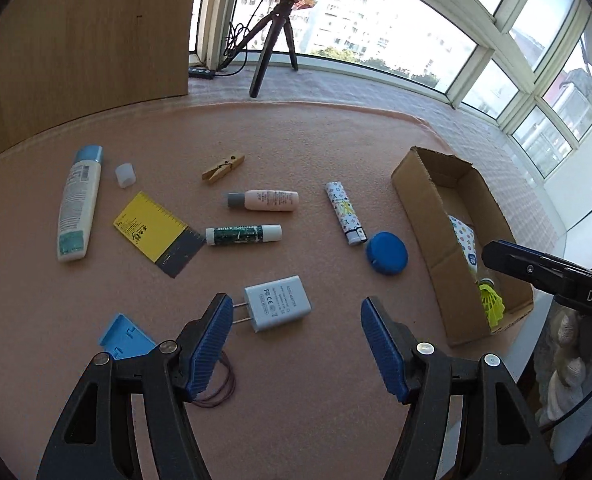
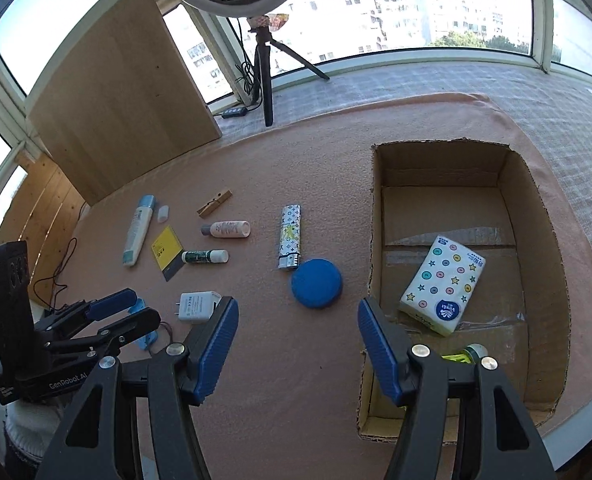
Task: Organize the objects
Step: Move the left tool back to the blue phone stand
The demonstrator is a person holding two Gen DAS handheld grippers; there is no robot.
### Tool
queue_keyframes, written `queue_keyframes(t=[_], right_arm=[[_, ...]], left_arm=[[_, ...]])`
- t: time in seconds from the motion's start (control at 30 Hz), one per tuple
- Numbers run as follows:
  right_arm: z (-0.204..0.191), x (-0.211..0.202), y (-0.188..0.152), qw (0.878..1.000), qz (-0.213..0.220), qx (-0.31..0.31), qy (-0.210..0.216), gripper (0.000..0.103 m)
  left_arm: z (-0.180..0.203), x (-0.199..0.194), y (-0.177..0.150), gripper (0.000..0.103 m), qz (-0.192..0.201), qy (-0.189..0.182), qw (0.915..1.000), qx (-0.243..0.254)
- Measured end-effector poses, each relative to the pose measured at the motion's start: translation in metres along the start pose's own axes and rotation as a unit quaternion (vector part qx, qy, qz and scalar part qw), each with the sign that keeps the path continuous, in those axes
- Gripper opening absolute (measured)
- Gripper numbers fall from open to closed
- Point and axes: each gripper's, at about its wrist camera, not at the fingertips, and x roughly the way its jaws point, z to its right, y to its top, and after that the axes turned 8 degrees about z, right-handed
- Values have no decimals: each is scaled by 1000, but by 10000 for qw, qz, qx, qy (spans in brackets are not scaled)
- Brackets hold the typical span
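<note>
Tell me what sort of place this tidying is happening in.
Probably a home bay window or enclosed balcony high in an apartment block, used as a filming spot. Wrap-around windows look onto residential towers, a ring light on a tripod stands on the sill, and household odds lie on a pink cloth.

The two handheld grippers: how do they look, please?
Both the left gripper and the right gripper have black plastic frames, silver pivot screws and ribbed blue rubber pads. White "GenRobot.AI" lettering marks the left one's side.

Blue round lid, yellow card, perhaps monogram-patterned lighter
</note>
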Motion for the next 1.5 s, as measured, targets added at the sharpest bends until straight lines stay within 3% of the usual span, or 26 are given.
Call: queue_keyframes(t=[0.1, 0.23, 0.37, 0.53, 0.67, 0.83, 0.93, 0.97, 1.07, 1.27, 1.5], right_arm=[[-14, 11, -10, 9998, -159, -1, 110, 58], [-30, 30, -23, 9992, -375, -26, 151, 58], [-45, 44, -31, 9986, -513, -93, 125, 58], [-61, 53, -38, 9977, -639, -151, 193, 58], [-78, 65, -47, 9961, -776, -316, 289, 58], [-99, 83, -61, 9941, -931, -477, 299, 57], [-114, 92, -70, 9911, -1093, -573, 509, 38], [-119, 94, -72, 9903, -1125, -628, 524, 37], [-132, 98, -76, 9890, -1148, -754, 543, 36], [-148, 108, -77, 9869, -1215, -792, 705, 35], [-155, 128, -82, 9848, -1401, -736, 719, 35]], left_arm=[[-40, -9, -13, 69, -82, 187, 9995, -258], [-70, -11, -31, 69, -266, 375, 9988, -177], [-78, -4, -45, 56, -492, 219, 9983, -202], [-81, 3, -56, 50, -598, 45, 9979, -254], [-91, 0, -53, 49, -552, 110, 9980, -303], [-106, 5, -33, 47, -429, 493, 9974, -303], [-106, 13, -20, 47, -397, 634, 9971, -116], [-104, 18, -15, 47, -401, 733, 9965, -7], [-99, 30, -6, 47, -433, 1033, 9928, 422], [-88, 53, -12, 46, -738, 1124, 9846, 1115], [-96, 43, -27, 45, -587, 838, 9884, 1126]])
